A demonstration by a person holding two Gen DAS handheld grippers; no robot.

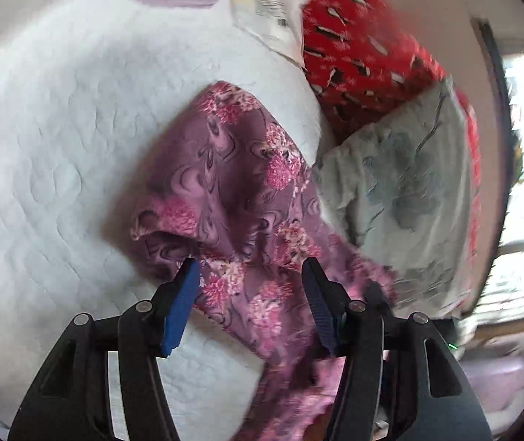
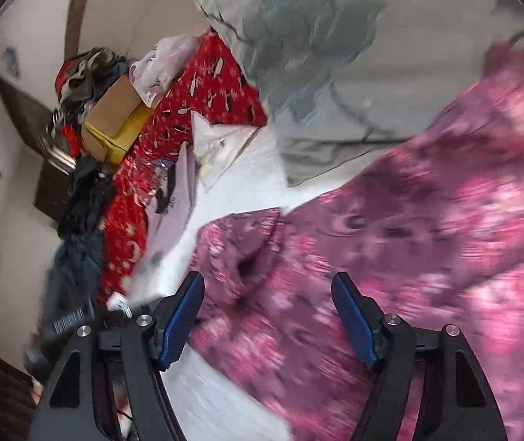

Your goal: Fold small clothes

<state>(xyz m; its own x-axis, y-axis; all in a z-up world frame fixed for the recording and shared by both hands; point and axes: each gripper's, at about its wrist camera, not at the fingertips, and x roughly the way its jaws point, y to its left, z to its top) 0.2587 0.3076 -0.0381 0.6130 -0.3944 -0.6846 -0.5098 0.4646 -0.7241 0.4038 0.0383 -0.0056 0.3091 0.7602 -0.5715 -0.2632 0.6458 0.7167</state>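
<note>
A purple garment with pink flowers (image 1: 239,198) lies crumpled on a white quilted pad (image 1: 48,154). My left gripper (image 1: 250,275) is open, its blue pads to either side of the garment's near edge, just above it. In the right wrist view the same garment (image 2: 427,242) fills the right half, blurred by motion. My right gripper (image 2: 267,294) is open over the garment's edge, holding nothing.
A grey-green printed cloth (image 1: 401,191) lies right of the garment; it also shows in the right wrist view (image 2: 298,55). A red patterned sheet (image 1: 353,47) covers the far side. A cardboard box (image 2: 114,110), papers (image 2: 217,147) and dark clothes (image 2: 85,202) sit at the left.
</note>
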